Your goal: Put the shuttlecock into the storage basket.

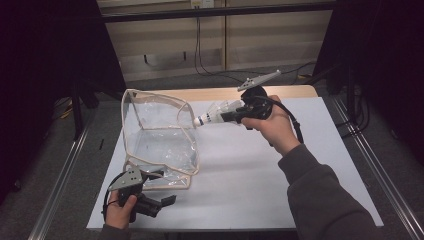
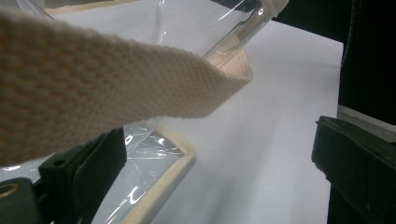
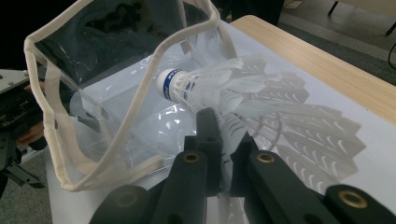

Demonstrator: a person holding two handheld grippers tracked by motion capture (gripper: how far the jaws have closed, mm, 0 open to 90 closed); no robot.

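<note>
A clear plastic bag (image 1: 157,135) with beige trim stands on the white sheet (image 1: 250,180), its mouth turned to the right. My right gripper (image 1: 227,116) is shut on the feathers of a white shuttlecock (image 1: 212,115), held in the air with its cork just at the bag's mouth. In the right gripper view the shuttlecock (image 3: 210,88) points its blue-banded cork at the bag's rim (image 3: 154,60), and the gripper (image 3: 224,135) pinches the feathers. My left gripper (image 1: 162,204) sits by the bag's near corner. Its jaws (image 2: 219,135) stand wide apart, with the bag's woven strap (image 2: 116,79) draped above the left jaw.
The sheet covers a wooden table (image 1: 215,93) whose far edge shows behind the bag. Metal rails (image 1: 65,170) run along both sides of the table. Cables (image 1: 200,60) lie on the floor at the back. White sheet stretches right of the bag.
</note>
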